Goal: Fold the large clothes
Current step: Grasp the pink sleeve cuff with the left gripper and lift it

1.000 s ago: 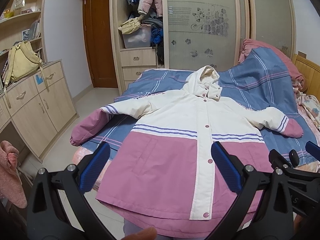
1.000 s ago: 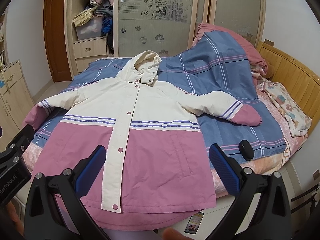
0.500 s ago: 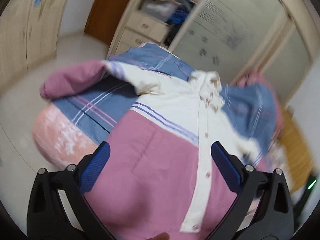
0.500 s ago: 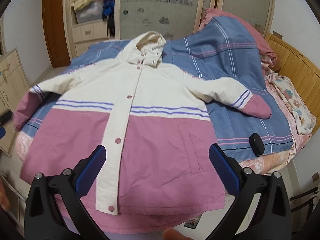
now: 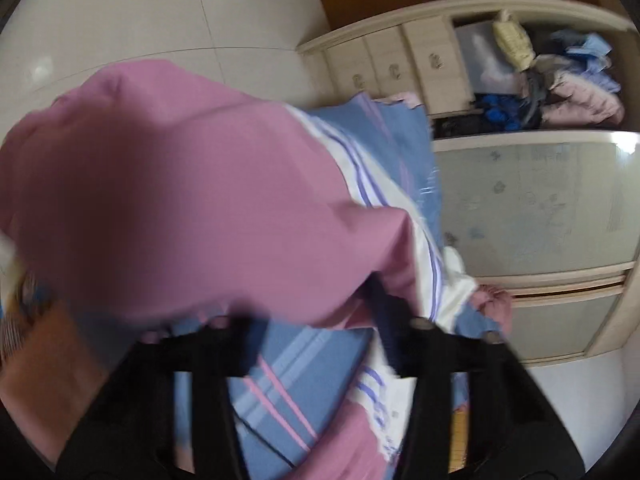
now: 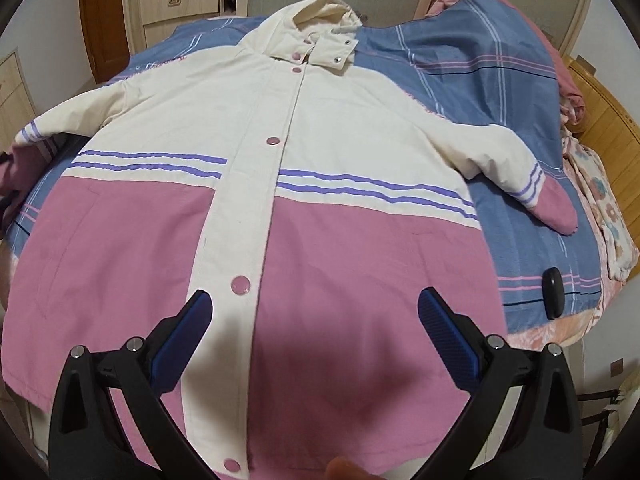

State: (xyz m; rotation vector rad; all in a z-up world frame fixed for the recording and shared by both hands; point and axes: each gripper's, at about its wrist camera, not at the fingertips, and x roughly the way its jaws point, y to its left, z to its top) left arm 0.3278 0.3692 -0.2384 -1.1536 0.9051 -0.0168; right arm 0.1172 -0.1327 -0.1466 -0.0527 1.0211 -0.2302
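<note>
A large pink and cream hooded jacket point(image 6: 304, 184) lies flat, front up, on the blue plaid bed cover point(image 6: 480, 80), sleeves spread. My right gripper point(image 6: 316, 332) is open just above the pink hem by the button strip. In the blurred, rotated left wrist view, my left gripper point(image 5: 320, 320) is at the jacket's pink left sleeve cuff point(image 5: 180, 200), whose cloth fills the view and lies over the fingertips. I cannot tell whether it grips the cloth. The right sleeve cuff point(image 6: 556, 208) rests on the cover.
A black oval object point(image 6: 554, 292) lies on the cover near the bed's right edge. A floral cloth point(image 6: 608, 208) and wooden bed frame point(image 6: 612, 120) are at right. The wardrobe with drawers point(image 5: 400, 68) and tiled floor point(image 5: 160, 12) lie beyond the left sleeve.
My left gripper swung left and rolled down onto the left sleeve cuff. My right gripper moved forward and lower over the jacket's hem.
</note>
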